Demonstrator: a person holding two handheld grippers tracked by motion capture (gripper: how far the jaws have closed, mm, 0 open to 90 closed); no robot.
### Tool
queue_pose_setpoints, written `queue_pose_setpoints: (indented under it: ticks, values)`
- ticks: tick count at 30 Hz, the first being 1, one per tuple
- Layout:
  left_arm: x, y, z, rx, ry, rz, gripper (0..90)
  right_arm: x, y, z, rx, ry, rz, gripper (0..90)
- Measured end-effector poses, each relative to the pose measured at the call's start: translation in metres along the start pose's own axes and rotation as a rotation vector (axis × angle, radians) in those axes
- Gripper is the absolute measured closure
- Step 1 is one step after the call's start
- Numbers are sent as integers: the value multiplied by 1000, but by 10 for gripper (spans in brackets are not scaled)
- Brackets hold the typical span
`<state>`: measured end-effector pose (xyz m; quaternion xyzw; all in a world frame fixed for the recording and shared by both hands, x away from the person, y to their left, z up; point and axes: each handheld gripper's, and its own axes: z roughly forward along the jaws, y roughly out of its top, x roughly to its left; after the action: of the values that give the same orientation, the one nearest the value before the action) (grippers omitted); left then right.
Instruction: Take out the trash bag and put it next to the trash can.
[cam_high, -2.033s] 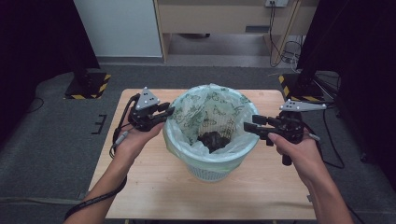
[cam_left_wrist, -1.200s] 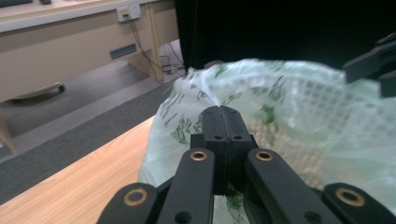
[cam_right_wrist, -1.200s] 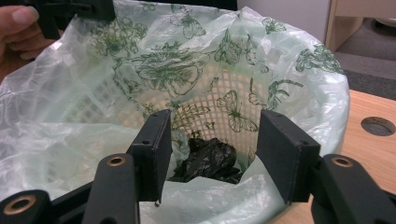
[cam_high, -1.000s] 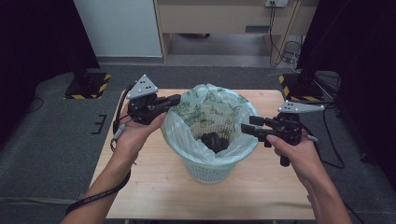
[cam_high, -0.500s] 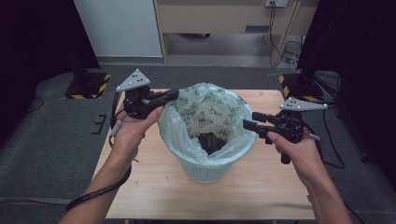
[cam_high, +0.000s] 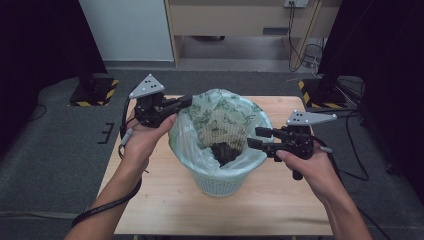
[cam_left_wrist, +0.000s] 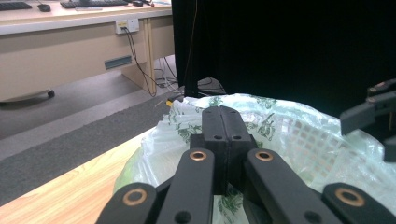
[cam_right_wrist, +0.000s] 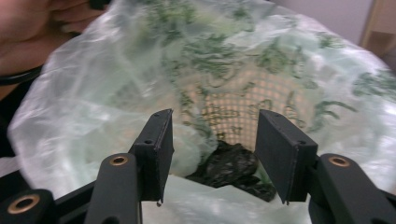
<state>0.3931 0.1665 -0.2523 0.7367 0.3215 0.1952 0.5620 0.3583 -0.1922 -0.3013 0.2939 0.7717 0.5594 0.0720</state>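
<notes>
A basket (cam_high: 220, 182) sits mid-surface (cam_high: 165, 200), lined by a bag (cam_high: 220, 122) holding dark waste (cam_high: 224, 151). Left gripper (cam_high: 185, 102), clamped on the bag's left edge, should lift evenly; right gripper (cam_high: 256, 138), jaws apart, needs the opposite edge.

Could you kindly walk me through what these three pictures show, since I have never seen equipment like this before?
There is no robot here: a person holds a hand-operated two-jaw gripper in each hand. The high view looks down from above the person; the other two pictures come from small cameras riding on each gripper, looking along its black jaws.

On the wooden table stands a pale mesh wastebasket lined with a thin translucent bag printed in green. Something dark and crumpled lies at the bottom.

The left gripper has its jaws pressed together at the bag's rim; it seems to pinch the plastic, though the pinched edge itself is hidden. The right gripper is open, its jaws spread at the opposite rim, holding nothing.
</notes>
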Motion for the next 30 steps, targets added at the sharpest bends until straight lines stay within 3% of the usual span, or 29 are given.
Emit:
queue_pose_setpoints:
  ticks: [5, 12, 18, 21, 22, 24, 28, 30]
  values:
    - [3, 5, -3, -22, 13, -5, 900, 4, -2, -1, 25, 52, -42, 465]
    - [2, 3, 0, -15, 11, -6, 900, 10, -6, 2, 85, 148, -75, 420]
    - [1, 3, 0, -13, 13, -4, 900, 12, -9, 7, 130, 204, -79, 442]
    - [1, 2, 0, -15, 14, -5, 900, 12, -10, 9, 149, 212, -85, 558]
    - [2, 2, 0, -17, 15, -7, 900, 11, -10, 9, 156, 213, -94, 649]
    - [2, 2, 0, -18, 16, -7, 900, 11, -10, 9, 156, 213, -95, 678]
    - [4, 1, -1, -16, 19, -8, 900, 8, -10, 8, 165, 222, -112, 900]
    - [4, 0, -1, -18, 19, -12, 900, 8, -10, 7, 152, 223, -109, 900]
